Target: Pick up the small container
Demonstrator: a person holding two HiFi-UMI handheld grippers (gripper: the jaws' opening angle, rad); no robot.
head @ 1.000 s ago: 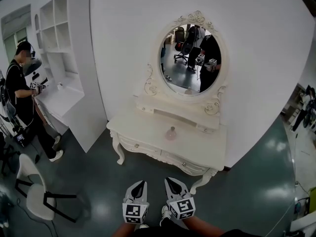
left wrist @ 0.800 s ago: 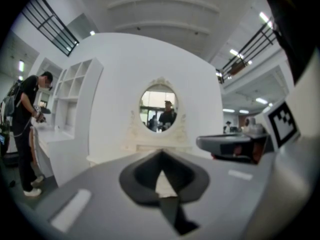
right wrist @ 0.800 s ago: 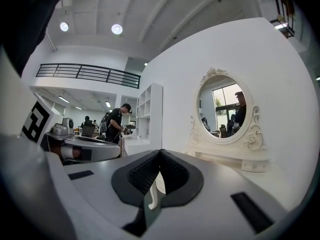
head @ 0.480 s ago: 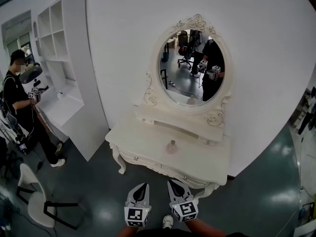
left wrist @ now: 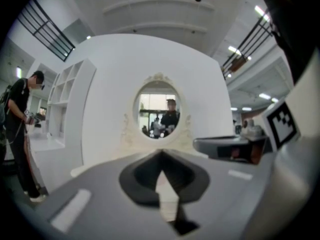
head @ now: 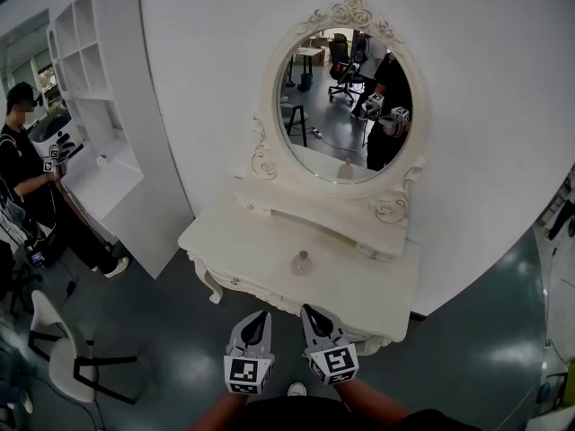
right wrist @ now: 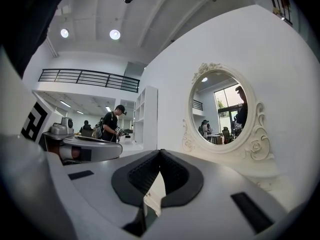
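A small pinkish container (head: 302,262) with a narrow top stands near the middle of the white dressing table (head: 260,245). Both grippers hang in the air short of the table's front edge, side by side, pointing at it. My left gripper (head: 256,318) is shut with its tips together and holds nothing. My right gripper (head: 311,312) is shut too, also empty. In the left gripper view the jaws (left wrist: 161,154) meet in front of the oval mirror (left wrist: 158,108). The right gripper view shows shut jaws (right wrist: 160,152) with the mirror (right wrist: 220,109) to the right. The container is hidden in both gripper views.
An ornate oval mirror (head: 346,104) stands on the table's raised back shelf (head: 316,203). A tall white shelf unit (head: 99,106) stands left, with a person (head: 27,178) beside it holding grippers. A white chair (head: 58,348) sits at the lower left on the dark floor.
The view has drawn nearer to the dressing table, which now looks larger. Both grippers stay shut, close together, low in the view.
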